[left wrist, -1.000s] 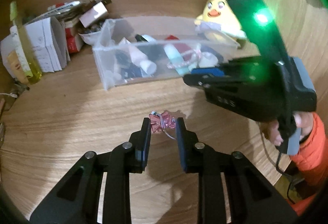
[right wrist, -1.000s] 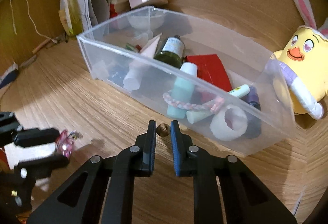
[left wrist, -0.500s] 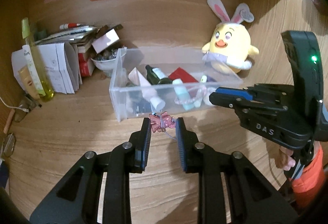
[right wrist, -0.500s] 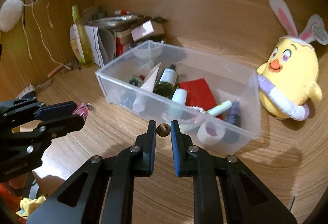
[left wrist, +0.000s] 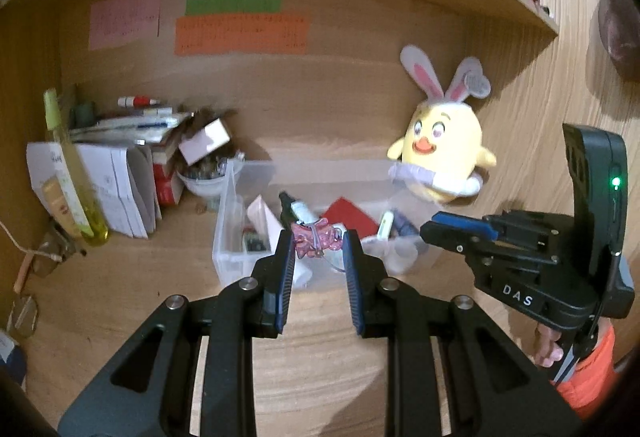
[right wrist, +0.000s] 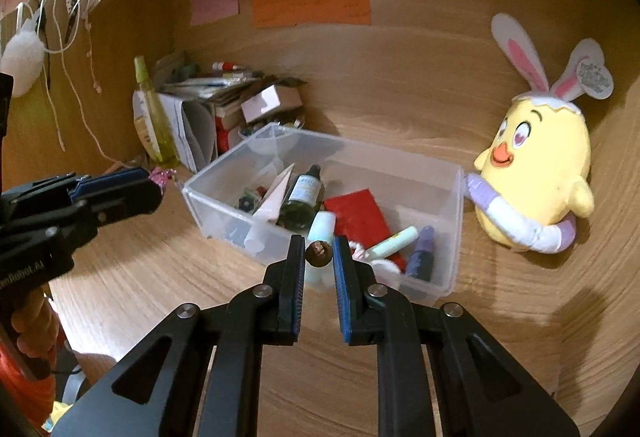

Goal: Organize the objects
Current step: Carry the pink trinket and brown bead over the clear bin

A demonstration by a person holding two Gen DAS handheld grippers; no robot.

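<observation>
My left gripper (left wrist: 316,243) is clamped on a pink hair clip (left wrist: 316,240), held up in the air in front of the clear plastic bin (right wrist: 224,205); clip sits right at the fingertips w/ a thin loop hanging under it. My right gripper (right wrist: 317,253) is pinched on a small brown bead (right wrist: 318,253), also off the desk, hovering at the near wall of the bin. Bin sits on the wooden desk (right wrist: 160,277) approx mid-scene, and already has stuff in it: dark green bottle (right wrist: 302,203), red card (right wrist: 356,215), white folded paper (right wrist: 276,197), pale tube (right wrist: 394,243), purple bottle (right wrist: 422,253), mint bottle (right wrist: 322,227). Yellow chick plush w/ bunny ears (right wrist: 536,165) is just beside the bin's right end, wing touching the rim. Paper stack + boxes (right wrist: 208,117) and a tall yellow-green bottle (right wrist: 150,117) in the back-left corner, well apart from both grippers. Sticky notes (right wrist: 310,5) on the back wall. Left-wrist view is blurred, so finer bin contents not readable there.
</observation>
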